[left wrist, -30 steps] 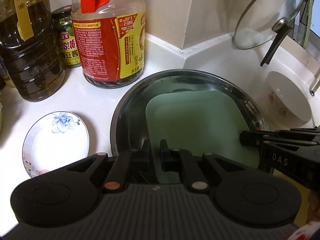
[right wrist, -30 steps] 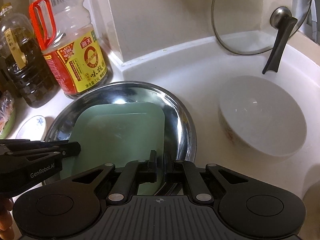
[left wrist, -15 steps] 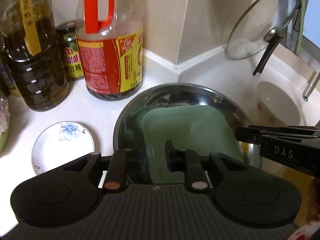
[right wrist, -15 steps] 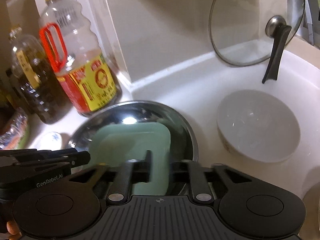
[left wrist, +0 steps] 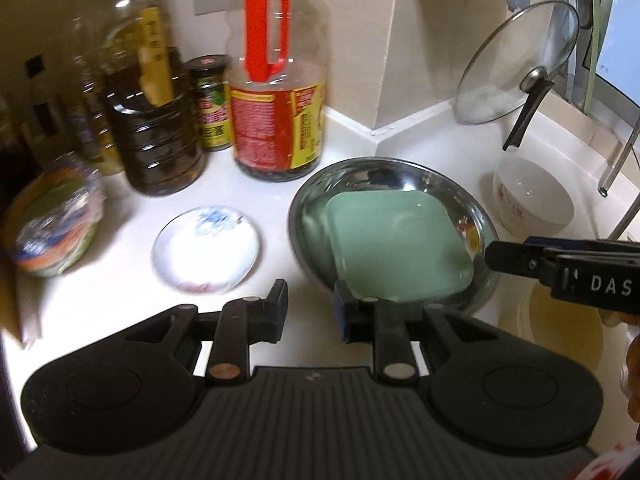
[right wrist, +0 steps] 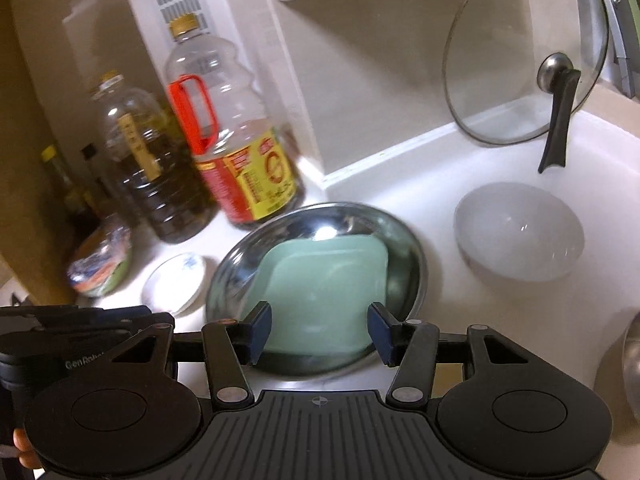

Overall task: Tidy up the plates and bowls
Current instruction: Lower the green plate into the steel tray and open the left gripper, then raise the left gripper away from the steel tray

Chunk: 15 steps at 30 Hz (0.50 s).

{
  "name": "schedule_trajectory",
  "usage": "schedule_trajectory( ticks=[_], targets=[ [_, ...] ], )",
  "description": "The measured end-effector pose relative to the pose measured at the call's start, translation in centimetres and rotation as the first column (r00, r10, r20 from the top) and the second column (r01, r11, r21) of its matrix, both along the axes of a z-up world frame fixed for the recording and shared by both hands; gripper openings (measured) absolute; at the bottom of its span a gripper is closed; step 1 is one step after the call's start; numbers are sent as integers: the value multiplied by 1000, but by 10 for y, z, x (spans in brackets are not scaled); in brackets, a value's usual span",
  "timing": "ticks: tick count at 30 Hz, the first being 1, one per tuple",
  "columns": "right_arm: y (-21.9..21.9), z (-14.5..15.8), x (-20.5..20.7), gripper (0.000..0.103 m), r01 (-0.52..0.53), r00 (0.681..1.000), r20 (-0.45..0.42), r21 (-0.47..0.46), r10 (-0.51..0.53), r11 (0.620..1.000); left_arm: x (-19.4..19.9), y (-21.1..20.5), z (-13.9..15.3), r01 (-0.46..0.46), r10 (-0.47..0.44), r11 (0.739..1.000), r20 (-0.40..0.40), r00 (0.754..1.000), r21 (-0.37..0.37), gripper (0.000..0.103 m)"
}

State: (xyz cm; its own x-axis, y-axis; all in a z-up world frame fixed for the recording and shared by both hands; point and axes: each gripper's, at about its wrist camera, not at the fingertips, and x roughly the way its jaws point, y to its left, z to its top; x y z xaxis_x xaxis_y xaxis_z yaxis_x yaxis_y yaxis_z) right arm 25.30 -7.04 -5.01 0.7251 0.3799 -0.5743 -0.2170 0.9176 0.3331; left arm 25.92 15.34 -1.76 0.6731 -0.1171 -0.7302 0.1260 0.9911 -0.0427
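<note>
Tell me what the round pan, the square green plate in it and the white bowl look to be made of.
Pan: polished metal, likely stainless steel; it mirrors a light.
Green plate: matte pale green, no sharp glare; plastic or glazed ceramic, can't tell.
Bowl: glossy white, probably glazed ceramic; small highlights inside, floral print outside in the left view.

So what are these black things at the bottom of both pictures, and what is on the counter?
Each is a hand-held two-finger tool carried by a person, with a camera looking along its fingers. One picture is from the left tool, the other from the right tool. Both are opening, with nothing gripped between the fingers. On the white counter a green square plate lies inside a steel dish. Beside it sit a small flowered saucer and a white bowl, with oil bottles behind.
</note>
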Motion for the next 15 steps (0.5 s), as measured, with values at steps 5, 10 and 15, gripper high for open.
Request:
schedule_trajectory(
  ticks=[5,10,15],
  targets=[
    [3,2,-25,60,-53,999,-9,9,53,999,-34,10,7,-45,45,999,-4,999,-4,22],
    [8,-1,-48,67,-94,995,-10,18,94,995,-64,12,7,-91,91,996,-16,996,-3,23],
    [11,-3,-68,69,-134,991,-13,18,134,991,-90,7,8,-118,118,993,-21,993,11,23]
  ],
)
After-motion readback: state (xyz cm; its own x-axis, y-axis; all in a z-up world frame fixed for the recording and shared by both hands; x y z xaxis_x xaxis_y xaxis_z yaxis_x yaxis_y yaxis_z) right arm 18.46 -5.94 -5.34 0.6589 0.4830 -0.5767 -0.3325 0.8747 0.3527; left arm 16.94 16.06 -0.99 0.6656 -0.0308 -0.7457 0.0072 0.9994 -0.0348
